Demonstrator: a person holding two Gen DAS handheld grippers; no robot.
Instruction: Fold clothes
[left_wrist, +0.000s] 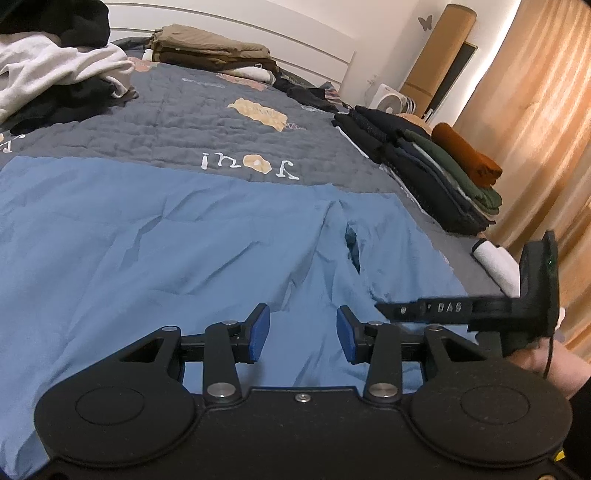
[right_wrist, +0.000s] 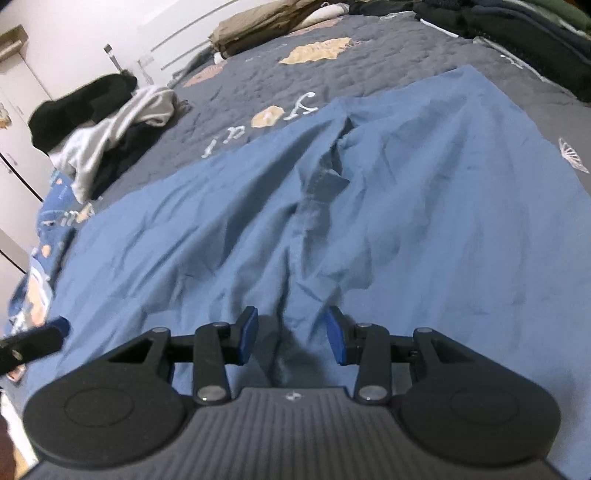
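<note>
So the blue trousers (left_wrist: 177, 236) are lying spread flat on the grey quilt (left_wrist: 177, 122), waistband end near the bed's front edge where the person is standing, legs running away toward the headboard. The crotch seam (right_wrist: 325, 177) is the landmark here: it's running pretty much straight ahead of both tools, so the long axis of the trousers is lining up with the way the jaws are pointing.

The left gripper (left_wrist: 303, 332) is hovering just above the cloth on the near side of that seam, jaws spread partway, nothing pinched between the blue pads. The right gripper (right_wrist: 291, 332) is sitting low over the ridge of fabric that leads up to the seam, jaws also parted and empty; the fold is lying right between them but the pads aren't pressing on it.

My guess is the right one is nearer to a grab, since the raised ridge is already sitting in its gap. The folded stack (left_wrist: 436, 162) is waiting well off to the right of the seam, and the unfolded pile (left_wrist: 55, 74) off to the left.
</note>
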